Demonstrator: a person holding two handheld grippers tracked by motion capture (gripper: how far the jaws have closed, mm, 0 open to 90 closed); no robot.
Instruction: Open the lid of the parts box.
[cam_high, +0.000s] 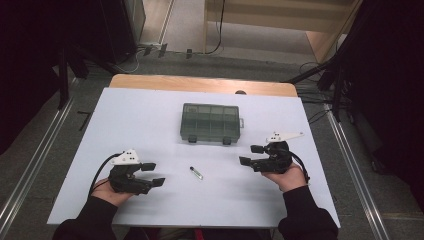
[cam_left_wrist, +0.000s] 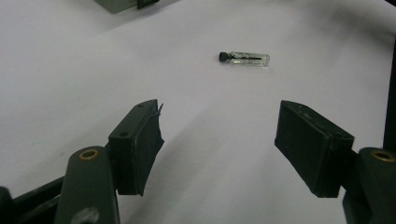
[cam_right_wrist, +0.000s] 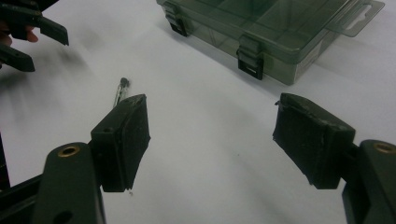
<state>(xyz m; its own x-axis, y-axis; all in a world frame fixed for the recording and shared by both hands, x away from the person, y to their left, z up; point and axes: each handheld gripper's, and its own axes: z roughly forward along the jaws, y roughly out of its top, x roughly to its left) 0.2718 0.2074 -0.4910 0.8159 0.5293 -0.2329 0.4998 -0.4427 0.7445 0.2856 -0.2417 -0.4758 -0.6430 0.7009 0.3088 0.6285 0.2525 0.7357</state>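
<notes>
Nothing looks begun: both the left tongs and right tongs gape empty, the small vial lies untouched mid-counter towards the near edge, the compartment box latched

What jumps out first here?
The small clear vial with a black cap, lying alone on the white table between the two open tools: the left tool and the right tool. Behind it, mid-table, sits a closed smoky-green compartment box with two dark latches facing the person.
</notes>
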